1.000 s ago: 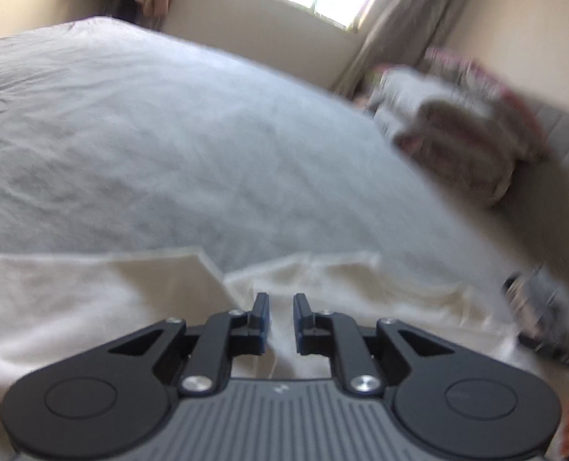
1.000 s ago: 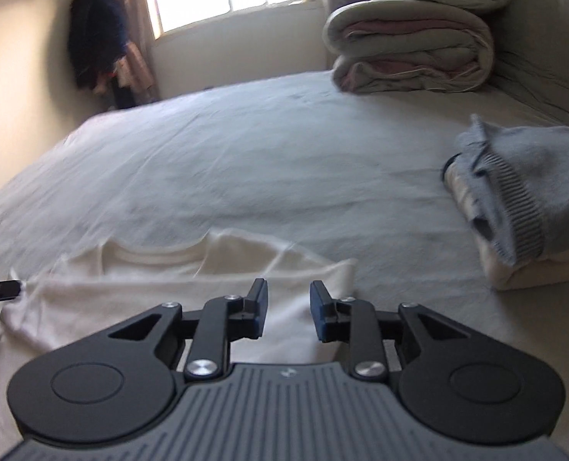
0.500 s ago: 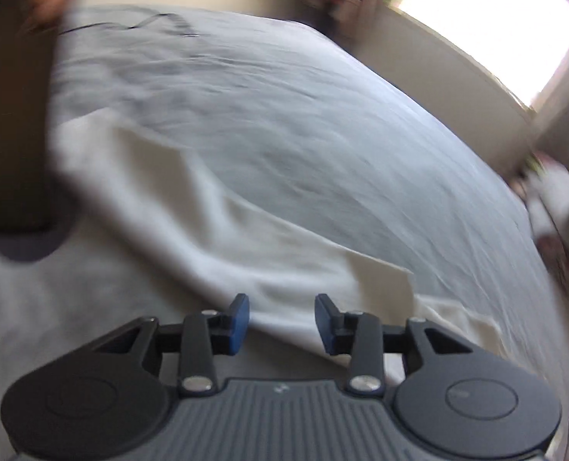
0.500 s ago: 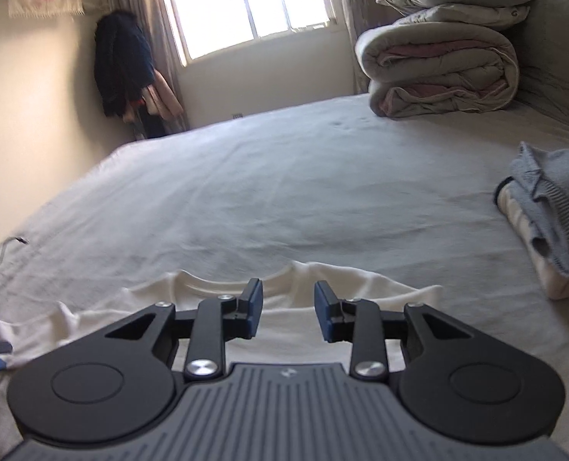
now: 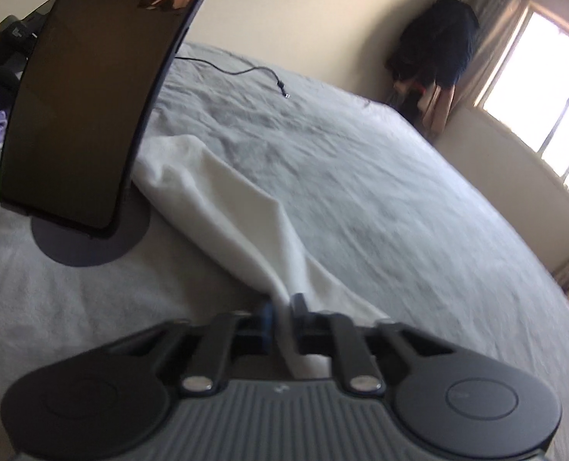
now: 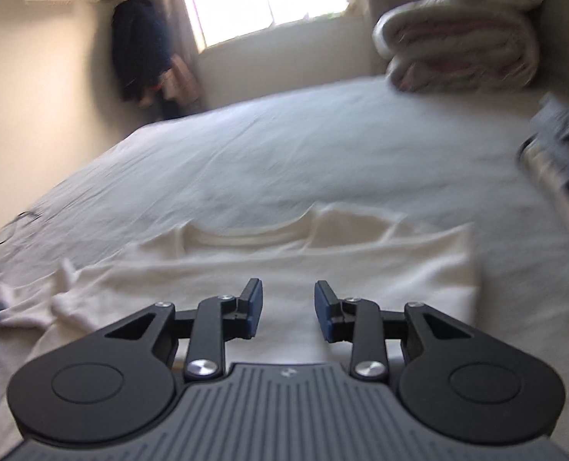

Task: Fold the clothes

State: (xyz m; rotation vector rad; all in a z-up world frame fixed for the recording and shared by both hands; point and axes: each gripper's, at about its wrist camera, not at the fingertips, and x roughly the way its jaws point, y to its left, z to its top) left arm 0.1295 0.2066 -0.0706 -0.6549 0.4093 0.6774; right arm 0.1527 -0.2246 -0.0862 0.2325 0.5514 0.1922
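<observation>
Left gripper point(image 5: 280, 307) is pinched tight on a bunched edge of the cream shirt point(image 5: 223, 207), most likely a sleeve; the cloth runs taut from the jaws up toward the phone on its round stand point(image 5: 73, 115), which suggests the sleeve is being drawn out sideways so it can be turned in over the body. Right gripper point(image 6: 287, 309) stands part open, nothing between its pads, poised low over the shirt's torso point(image 6: 323, 269), probably ready to pin or take the opposite side. The shirt lies flat on the grey bed sheet point(image 6: 284, 153), neckline toward the window, its right edge already straight. A grey folded jumper point(image 6: 561, 146) sits well apart at the right and rolled bedding point(image 6: 461, 50) at the headboard. Against half a second ago: the left jaws, then spread wide short of the cloth, have shut on it; the right gripper sits further over the shirt, its gap unchanged.
</observation>
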